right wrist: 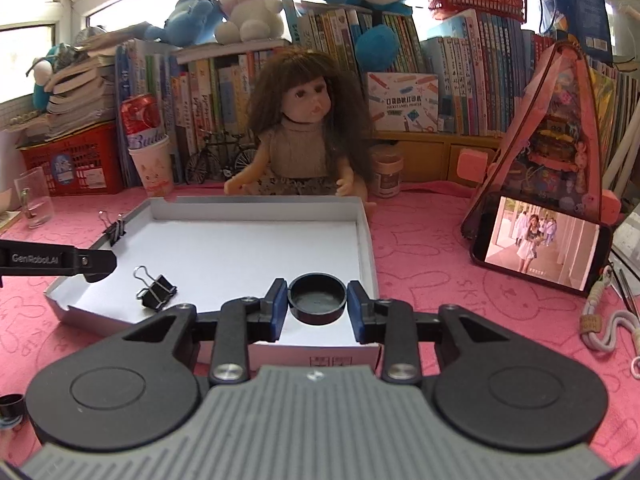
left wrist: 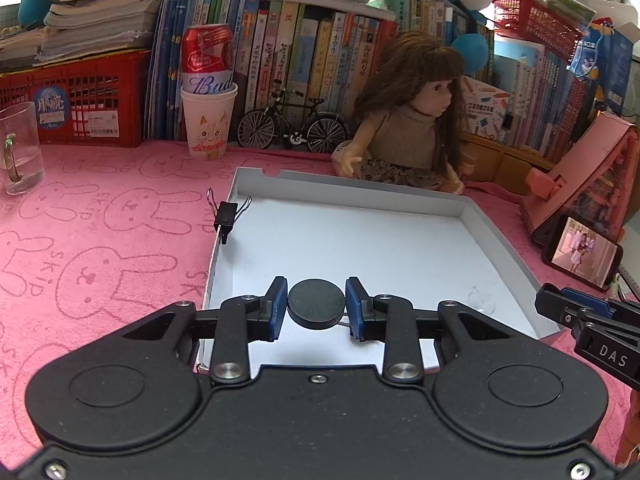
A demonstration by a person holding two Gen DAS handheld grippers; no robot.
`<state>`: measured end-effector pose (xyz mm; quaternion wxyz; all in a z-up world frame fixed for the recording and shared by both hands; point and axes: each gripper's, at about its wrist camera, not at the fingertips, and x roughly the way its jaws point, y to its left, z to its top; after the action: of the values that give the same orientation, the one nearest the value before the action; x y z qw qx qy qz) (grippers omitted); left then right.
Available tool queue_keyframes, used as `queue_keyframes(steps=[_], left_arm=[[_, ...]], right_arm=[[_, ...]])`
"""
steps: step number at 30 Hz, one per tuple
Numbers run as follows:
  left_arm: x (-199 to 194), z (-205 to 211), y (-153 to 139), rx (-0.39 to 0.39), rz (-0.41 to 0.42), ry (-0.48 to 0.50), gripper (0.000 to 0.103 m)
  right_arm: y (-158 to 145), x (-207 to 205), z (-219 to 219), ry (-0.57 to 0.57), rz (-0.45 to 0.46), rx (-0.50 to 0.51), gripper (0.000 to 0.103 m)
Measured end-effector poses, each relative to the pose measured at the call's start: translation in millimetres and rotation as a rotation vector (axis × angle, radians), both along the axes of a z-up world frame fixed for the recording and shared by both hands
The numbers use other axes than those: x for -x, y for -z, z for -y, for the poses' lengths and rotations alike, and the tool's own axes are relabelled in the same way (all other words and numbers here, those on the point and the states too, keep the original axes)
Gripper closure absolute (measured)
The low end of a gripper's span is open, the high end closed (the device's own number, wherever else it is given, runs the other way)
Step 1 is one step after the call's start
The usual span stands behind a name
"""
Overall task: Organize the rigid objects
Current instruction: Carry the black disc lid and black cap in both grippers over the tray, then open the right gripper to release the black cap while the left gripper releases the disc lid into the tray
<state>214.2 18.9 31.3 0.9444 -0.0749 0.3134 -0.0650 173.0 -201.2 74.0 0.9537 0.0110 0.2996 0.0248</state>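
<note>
My left gripper (left wrist: 317, 322) is shut on a flat black round lid (left wrist: 316, 300), held by its edges between the blue pads over the near end of the white shallow box (left wrist: 472, 208). My right gripper (right wrist: 318, 326) is shut on a black round cap (right wrist: 317, 300) with its hollow side up, over the box's near right corner (right wrist: 366, 236). One black binder clip (right wrist: 157, 291) lies inside the box. Another binder clip (left wrist: 225, 218) is clamped on the box's left wall. Each gripper shows at the edge of the other's view.
A doll (right wrist: 304, 132) sits behind the box, with a model bicycle (left wrist: 294, 126) and a paper cup holding a can (left wrist: 208, 120) to its left. A glass mug (left wrist: 20, 148) stands far left. A propped phone (right wrist: 540, 242) is on the right, on the pink cloth (left wrist: 100, 248).
</note>
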Motion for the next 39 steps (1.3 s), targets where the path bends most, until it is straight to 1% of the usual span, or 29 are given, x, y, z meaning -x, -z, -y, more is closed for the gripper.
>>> queue_keyframes(steps=[6,17,24,30,32,33,35,36,38,39], left_arm=[[-13,-1,9,-0.003,-0.034,-0.018,0.073],[-23,1,21,-0.01,-0.068,-0.033,0.073],[-24,4,22,-0.022,-0.067,-0.033,0.073],[-24,4,20,-0.014,-0.07,-0.024,0.073],[-23,5,18,-0.013,-0.065,-0.021,0.068],[-22,5,17,-0.013,-0.061,-0.019,0.062],[-19,6,15,-0.018,-0.049,-0.019,0.059],[-18,6,13,-0.017,-0.043,-0.017,0.056],[-15,5,10,-0.01,-0.034,-0.014,0.05],[-13,5,8,-0.009,-0.029,-0.012,0.045]], right_arm=[[14,-16,0,0.014,-0.05,0.005,0.066],[25,-31,1,0.026,-0.102,-0.03,0.066],[28,-33,1,0.024,-0.111,-0.03,0.066],[28,-33,0,0.022,-0.114,-0.043,0.064],[28,-32,0,0.023,-0.111,-0.045,0.062],[27,-32,0,0.023,-0.108,-0.046,0.061],[26,-31,0,0.023,-0.104,-0.047,0.061],[25,-30,0,0.021,-0.101,-0.05,0.054],[22,-28,0,0.016,-0.093,-0.055,0.045],[21,-27,0,0.018,-0.087,-0.054,0.042]])
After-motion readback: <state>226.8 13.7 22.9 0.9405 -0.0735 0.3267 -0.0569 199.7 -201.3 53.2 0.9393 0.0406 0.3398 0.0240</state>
